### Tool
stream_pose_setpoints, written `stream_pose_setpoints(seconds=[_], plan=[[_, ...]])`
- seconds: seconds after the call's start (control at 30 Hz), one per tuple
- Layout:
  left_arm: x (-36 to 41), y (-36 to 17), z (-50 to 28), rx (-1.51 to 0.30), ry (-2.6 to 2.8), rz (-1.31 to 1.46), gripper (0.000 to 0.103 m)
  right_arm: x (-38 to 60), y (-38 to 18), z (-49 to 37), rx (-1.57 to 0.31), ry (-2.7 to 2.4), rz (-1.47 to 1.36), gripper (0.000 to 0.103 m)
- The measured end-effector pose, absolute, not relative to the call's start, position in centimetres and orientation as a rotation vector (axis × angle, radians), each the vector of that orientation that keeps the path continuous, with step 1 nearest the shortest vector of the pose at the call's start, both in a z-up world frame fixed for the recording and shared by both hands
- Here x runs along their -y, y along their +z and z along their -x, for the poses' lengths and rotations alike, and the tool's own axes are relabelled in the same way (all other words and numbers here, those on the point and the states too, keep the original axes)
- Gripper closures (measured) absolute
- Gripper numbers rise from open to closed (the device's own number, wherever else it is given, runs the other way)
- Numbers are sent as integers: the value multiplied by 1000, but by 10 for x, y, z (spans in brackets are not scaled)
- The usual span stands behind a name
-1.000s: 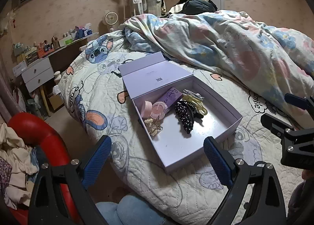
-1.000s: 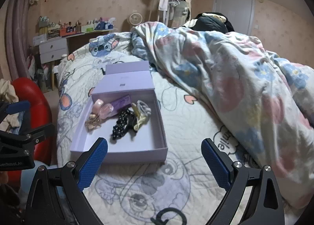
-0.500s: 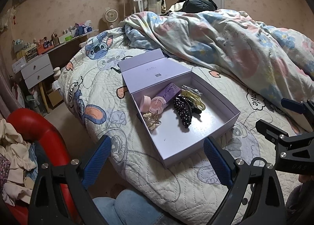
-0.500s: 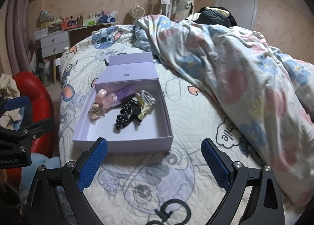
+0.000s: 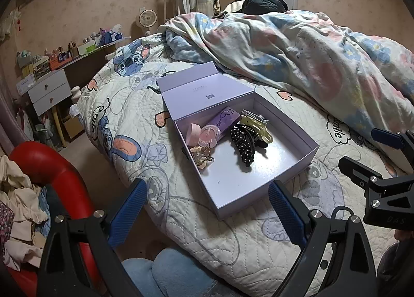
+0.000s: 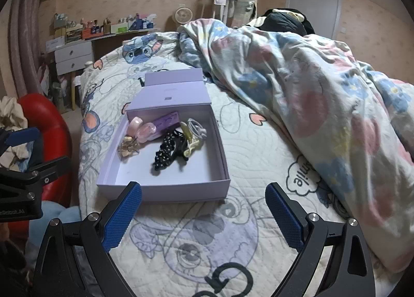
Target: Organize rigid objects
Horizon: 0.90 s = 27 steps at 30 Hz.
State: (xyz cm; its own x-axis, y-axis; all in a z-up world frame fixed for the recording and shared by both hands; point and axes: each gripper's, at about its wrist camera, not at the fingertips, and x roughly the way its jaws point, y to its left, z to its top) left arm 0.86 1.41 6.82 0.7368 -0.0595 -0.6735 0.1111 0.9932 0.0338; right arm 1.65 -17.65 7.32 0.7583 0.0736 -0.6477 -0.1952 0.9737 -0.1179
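Note:
An open lilac box [image 5: 302, 158] [image 6: 181, 189] lies on the quilted bed, its lid folded back. Inside it are a black dotted hair clip [image 5: 243, 145] [image 6: 165, 152], a yellow clip [image 5: 258, 126] [image 6: 190, 143], a purple case [image 5: 223, 121] [image 6: 167, 121], pink round compacts [image 5: 194, 133] [image 6: 145, 130] and a beige clip [image 5: 203, 156] [image 6: 128, 148]. My left gripper [image 5: 207, 209] is open and empty, held short of the box's near corner. My right gripper [image 6: 204, 212] is open and empty, just before the box's front wall.
A rumpled floral duvet [image 5: 297, 45] [image 6: 310, 84] covers the bed's right side. A red chair [image 5: 51, 167] [image 6: 49, 126] with clothes stands left of the bed. A cluttered desk with drawers [image 5: 49, 92] [image 6: 73, 56] stands by the wall.
Both grippers have drawn back and risen slightly, so the box sits a little farther away. The jaws stay open and the box contents have not moved.

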Motion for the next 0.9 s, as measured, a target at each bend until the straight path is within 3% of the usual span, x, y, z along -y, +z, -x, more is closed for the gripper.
stream_pose_setpoints(seconds=[0.9], plan=[[-14,65,-10,-759,-105,-66,7,177,69,-17,-716,154,185,6]])
